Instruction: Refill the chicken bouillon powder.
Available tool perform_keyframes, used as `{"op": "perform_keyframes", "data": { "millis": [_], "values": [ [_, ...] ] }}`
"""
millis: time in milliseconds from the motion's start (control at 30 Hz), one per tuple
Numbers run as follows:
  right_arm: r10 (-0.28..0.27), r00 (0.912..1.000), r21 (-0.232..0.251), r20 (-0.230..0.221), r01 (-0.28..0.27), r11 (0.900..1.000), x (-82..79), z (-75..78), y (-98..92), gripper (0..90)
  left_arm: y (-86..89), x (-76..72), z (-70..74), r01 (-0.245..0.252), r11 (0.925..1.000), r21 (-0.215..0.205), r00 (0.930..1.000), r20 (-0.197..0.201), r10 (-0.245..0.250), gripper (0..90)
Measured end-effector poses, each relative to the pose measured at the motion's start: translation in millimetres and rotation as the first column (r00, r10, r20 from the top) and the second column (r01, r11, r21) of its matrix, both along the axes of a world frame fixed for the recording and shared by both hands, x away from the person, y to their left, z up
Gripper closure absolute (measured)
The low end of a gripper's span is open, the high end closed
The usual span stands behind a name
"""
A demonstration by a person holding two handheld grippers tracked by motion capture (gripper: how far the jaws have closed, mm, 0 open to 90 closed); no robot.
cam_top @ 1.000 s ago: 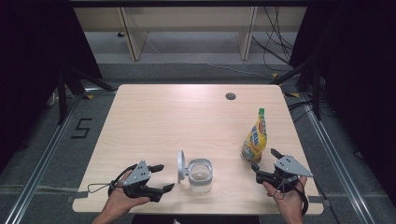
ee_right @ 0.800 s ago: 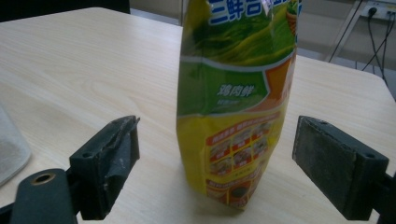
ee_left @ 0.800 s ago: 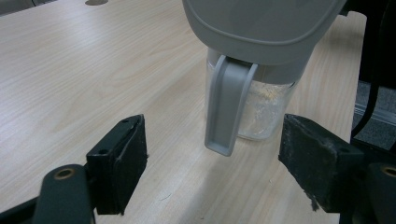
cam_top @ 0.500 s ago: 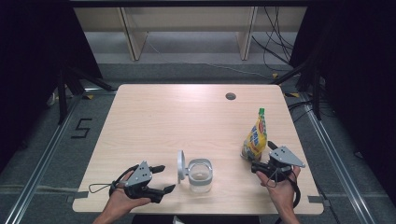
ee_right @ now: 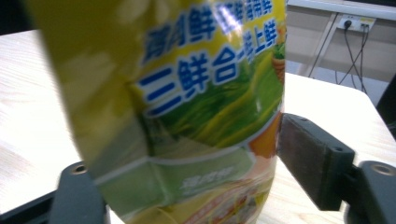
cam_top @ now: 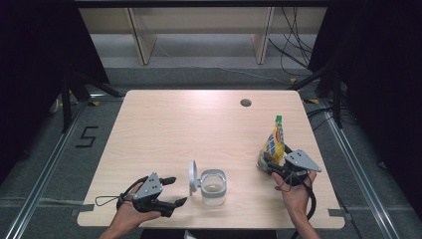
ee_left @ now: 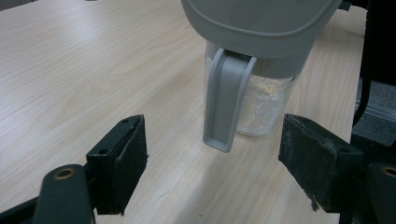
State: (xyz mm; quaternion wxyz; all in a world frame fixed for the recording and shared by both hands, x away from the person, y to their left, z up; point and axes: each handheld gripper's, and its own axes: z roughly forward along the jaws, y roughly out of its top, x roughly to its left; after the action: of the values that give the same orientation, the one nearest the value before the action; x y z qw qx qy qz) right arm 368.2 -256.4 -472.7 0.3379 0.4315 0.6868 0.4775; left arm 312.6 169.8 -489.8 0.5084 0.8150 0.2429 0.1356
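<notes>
A yellow snack pouch (cam_top: 273, 142) with a green top stands upright at the table's right. My right gripper (cam_top: 266, 162) is at its base. In the right gripper view the pouch (ee_right: 187, 93) sits between the jaws; the jaws have just been closing, one pad (ee_right: 303, 154) is at the pouch's edge, and the other is hidden behind it. A clear jar (cam_top: 213, 186) with its grey hinged lid (cam_top: 192, 177) flipped up stands near the front middle. My left gripper (cam_top: 176, 190) rests open just left of it, its jaws (ee_left: 212, 172) facing the jar (ee_left: 261, 102) with nothing between them.
The wooden table (cam_top: 164, 129) has a round cable hole (cam_top: 246, 102) at the back right. Table legs and cables lie on the floor beyond the far edge. The table's right edge is close to the right hand.
The right gripper has moved forward to the pouch's base, so the pouch now stands between its jaws. The left gripper and the jar have not moved.
</notes>
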Motion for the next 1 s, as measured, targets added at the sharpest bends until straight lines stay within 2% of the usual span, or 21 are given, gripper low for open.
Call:
{"op": "perform_keyframes", "data": {
  "millis": [233, 333, 433, 467, 567, 600, 667, 700, 733, 800, 867, 900, 967, 1000],
  "values": [
    [0.013, 0.9998, -0.029, -0.016, -0.013, 0.999, 0.0, 3.4, -4.0, 34.4, -0.5, -0.6, 0.1, 0.010, 0.9999, -0.001, 0.9999, 0.002, -0.010, 23.0],
    [0.052, 0.9983, -0.029, -0.025, -0.053, 0.998, 0.7, 5.2, -10.2, 37.5, -0.7, -2.2, 0.6, -0.002, 1.0000, -0.002, 1.0000, -0.010, 0.002, 23.1],
    [0.076, 0.9967, -0.029, -0.030, -0.077, 0.997, 0.5, 6.0, -14.0, 39.0, 0.2, -1.5, 1.1, 0.004, 1.0000, 0.007, 1.0000, 0.003, -0.004, 23.1],
    [0.114, 0.9929, -0.039, -0.033, -0.116, 0.993, 1.0, 7.4, -21.0, 40.4, 0.1, -1.4, 1.0, 0.006, 1.0000, -0.006, 1.0000, 0.004, -0.006, 23.1],
    [0.164, 0.9862, -0.041, -0.021, -0.165, 0.985, 3.1, 7.9, -29.5, 42.4, 0.0, -1.3, 0.8, 0.007, 0.9999, -0.008, 1.0000, 0.003, -0.007, 23.2],
    [0.183, 0.9825, -0.030, -0.034, -0.184, 0.982, 3.0, 8.2, -32.0, 42.9, -0.2, -1.7, 0.8, 0.005, 1.0000, -0.002, 1.0000, 0.002, -0.005, 23.3],
    [0.212, 0.9764, -0.030, -0.042, -0.213, 0.977, 4.7, 9.0, -36.7, 43.8, -1.3, -2.0, -0.1, 0.008, 0.9999, -0.008, 0.9999, -0.013, -0.008, 23.3],
    [0.213, 0.9761, -0.030, -0.042, -0.215, 0.976, 4.5, 9.4, -37.2, 44.6, -1.2, -1.6, 0.0, 0.013, 0.9999, 0.000, 0.9999, -0.007, -0.013, 23.3],
    [0.238, 0.9705, -0.042, -0.035, -0.240, 0.970, 6.5, 9.7, -38.6, 45.1, -1.6, -1.7, 0.0, 0.018, 0.9998, -0.003, 0.9998, -0.003, -0.018, 23.3],
    [0.242, 0.9698, -0.042, -0.031, -0.243, 0.969, 7.4, 9.8, -40.5, 45.6, -2.0, -2.3, 0.2, 0.016, 0.9999, -0.006, 0.9999, -0.002, -0.016, 23.3],
    [0.284, 0.9588, -0.070, -0.011, -0.284, 0.956, 11.7, 10.6, -46.9, 46.1, -2.2, -2.7, 0.0, 0.011, 0.9999, -0.010, 0.9999, -0.008, -0.011, 23.3],
    [0.290, 0.9568, -0.073, 0.011, -0.289, 0.955, 14.3, 10.2, -48.7, 46.1, -2.2, -2.7, 0.0, 0.011, 0.9999, -0.010, 0.9999, -0.008, -0.011, 23.3],
    [0.276, 0.9606, -0.025, -0.028, -0.277, 0.961, 10.5, 9.3, -48.0, 46.2, -1.7, -2.3, 0.0, 0.013, 0.9999, -0.005, 0.9999, -0.003, -0.013, 23.3],
    [0.280, 0.9600, -0.042, -0.001, -0.280, 0.959, 12.0, 8.6, -49.3, 46.1, -1.8, -2.2, -0.2, 0.010, 0.9998, -0.016, 0.9999, -0.008, -0.011, 23.3]
  ]
}}
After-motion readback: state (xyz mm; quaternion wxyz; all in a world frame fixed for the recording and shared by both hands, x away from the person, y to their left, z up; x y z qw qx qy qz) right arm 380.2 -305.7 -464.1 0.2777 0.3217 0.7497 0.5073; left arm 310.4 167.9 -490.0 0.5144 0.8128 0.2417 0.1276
